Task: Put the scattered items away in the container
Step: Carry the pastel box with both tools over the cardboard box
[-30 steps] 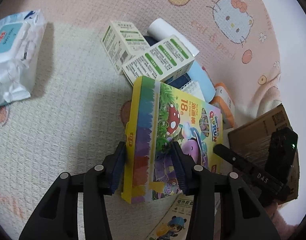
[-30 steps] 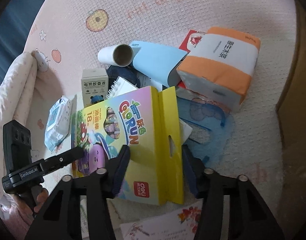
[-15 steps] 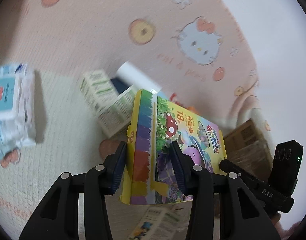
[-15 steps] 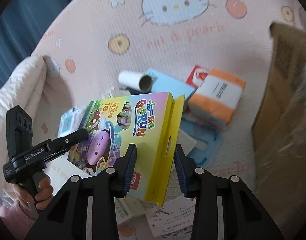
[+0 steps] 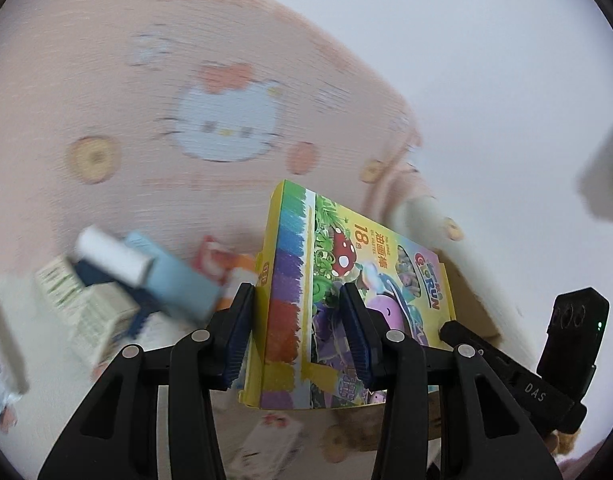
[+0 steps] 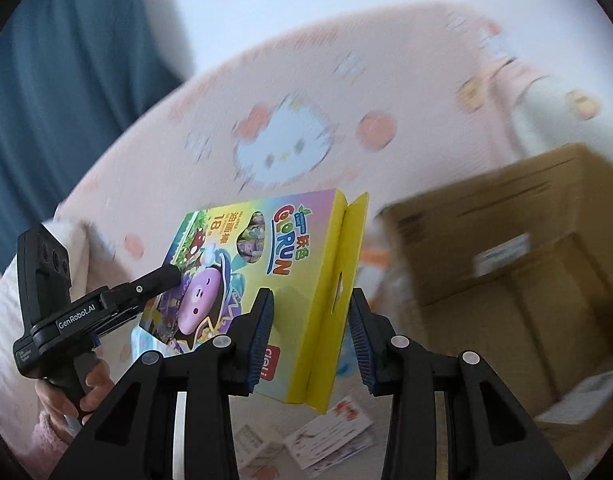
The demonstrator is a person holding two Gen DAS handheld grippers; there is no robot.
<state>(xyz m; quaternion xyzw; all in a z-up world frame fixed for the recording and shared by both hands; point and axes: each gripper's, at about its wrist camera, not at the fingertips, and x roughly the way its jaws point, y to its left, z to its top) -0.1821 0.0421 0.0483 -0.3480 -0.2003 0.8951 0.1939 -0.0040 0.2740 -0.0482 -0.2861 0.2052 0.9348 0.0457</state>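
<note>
Both claws are being kept clamped on one crayon box [image 5: 346,300], which is being held in the air between them, clear of the mat. Between the partly open jaws of the left claw [image 5: 302,328] the end of the box with the striped colour band is being gripped, the blue pads [image 5: 238,336] being pressed against its two faces. Between the jaws of the right claw [image 6: 310,336], which have just been closing and are now standing at a narrower gap, the yellow hanging-flap end of the crayon box [image 6: 290,280] is being pinched. Seen from the right claw, the left claw [image 6: 162,276] is being held out to the left with its fingertip against the box's picture face, and a hand [image 6: 74,396] is being wrapped round its handle. Ahead and to the right of the right claw a cardboard box [image 6: 526,288] is standing open. Ahead and to the left of the left claw, blurred by motion, a paper roll [image 5: 114,256], a light blue packet [image 5: 178,284] and a small green-printed carton [image 5: 62,288] are lying scattered on the pink cartoon-cat mat [image 5: 106,80]. Below the right claw some printed leaflets [image 6: 330,436] are lying flat.
</note>
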